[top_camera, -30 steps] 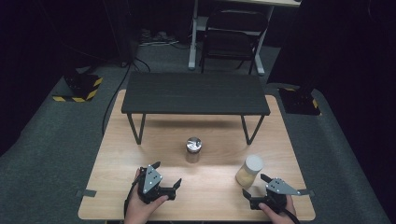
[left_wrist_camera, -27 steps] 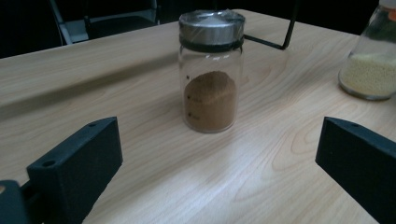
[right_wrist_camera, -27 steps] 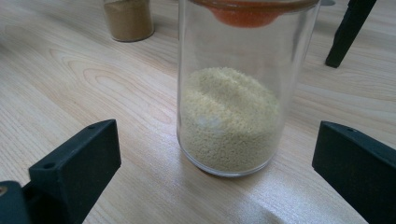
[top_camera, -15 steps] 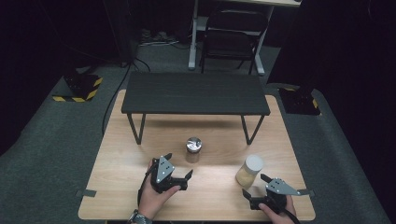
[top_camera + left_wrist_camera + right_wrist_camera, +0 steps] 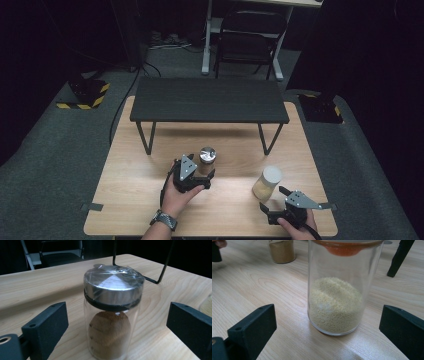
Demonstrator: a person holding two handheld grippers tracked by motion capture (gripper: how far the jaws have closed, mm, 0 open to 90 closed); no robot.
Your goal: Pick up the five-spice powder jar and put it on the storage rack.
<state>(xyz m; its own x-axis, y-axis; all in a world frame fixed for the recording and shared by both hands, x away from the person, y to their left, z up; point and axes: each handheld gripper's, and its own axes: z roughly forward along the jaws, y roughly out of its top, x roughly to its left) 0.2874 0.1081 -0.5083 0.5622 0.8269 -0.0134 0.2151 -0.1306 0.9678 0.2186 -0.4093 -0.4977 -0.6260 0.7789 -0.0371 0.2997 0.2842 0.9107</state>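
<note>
Closing on the metal-lidded jar (image 5: 111, 315) goes best if you keep it centred between the jaws and grip the glass body below the lid, squeezing evenly so it stays upright on the table (image 5: 125, 200). Your left gripper (image 5: 200, 176) sits low and level, its jaws just narrowing but apart, with the jar between them untouched. Your right gripper (image 5: 272, 197) rests wide open near the front edge, facing the grain-filled jar (image 5: 343, 290) just beyond it.
</note>
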